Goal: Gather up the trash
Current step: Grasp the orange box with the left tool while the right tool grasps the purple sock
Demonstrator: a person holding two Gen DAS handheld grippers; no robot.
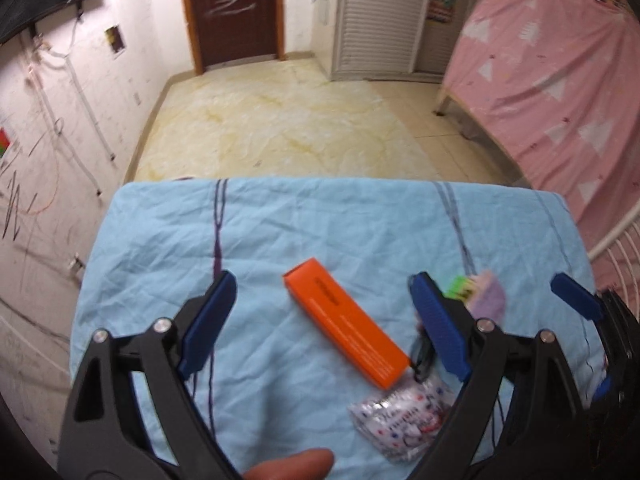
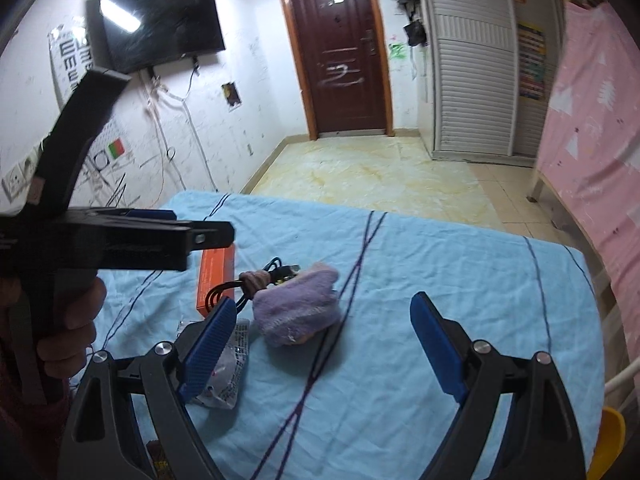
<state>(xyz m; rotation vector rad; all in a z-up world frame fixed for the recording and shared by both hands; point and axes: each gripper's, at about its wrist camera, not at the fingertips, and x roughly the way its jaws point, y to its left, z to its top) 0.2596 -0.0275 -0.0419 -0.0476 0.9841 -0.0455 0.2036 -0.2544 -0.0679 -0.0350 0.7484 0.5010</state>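
A table under a light blue cloth [image 1: 280, 232] [image 2: 460, 264] holds an orange box [image 1: 348, 328] [image 2: 216, 276], a crinkled printed wrapper [image 1: 400, 420] [image 2: 228, 380], a coiled black cable [image 1: 420, 356] [image 2: 236, 292] and a purple fuzzy cloth [image 1: 490, 296] [image 2: 296, 308]. My left gripper [image 1: 324, 320] hangs open above the orange box, which lies between its fingers untouched. My right gripper [image 2: 324, 344] is open just right of the purple cloth, with nothing between its pads. In the right wrist view the left gripper [image 2: 188, 228] shows side-on, held by a hand [image 2: 68, 320].
Beyond the table's far edge lies pale tiled floor [image 1: 280, 120] up to a brown door [image 2: 340, 60]. A pink curtain [image 1: 560, 100] hangs on the right, with a white wire rack [image 1: 624, 248] below it. A wall television [image 2: 160, 28] and a yellow object [image 2: 608, 440] are also in view.
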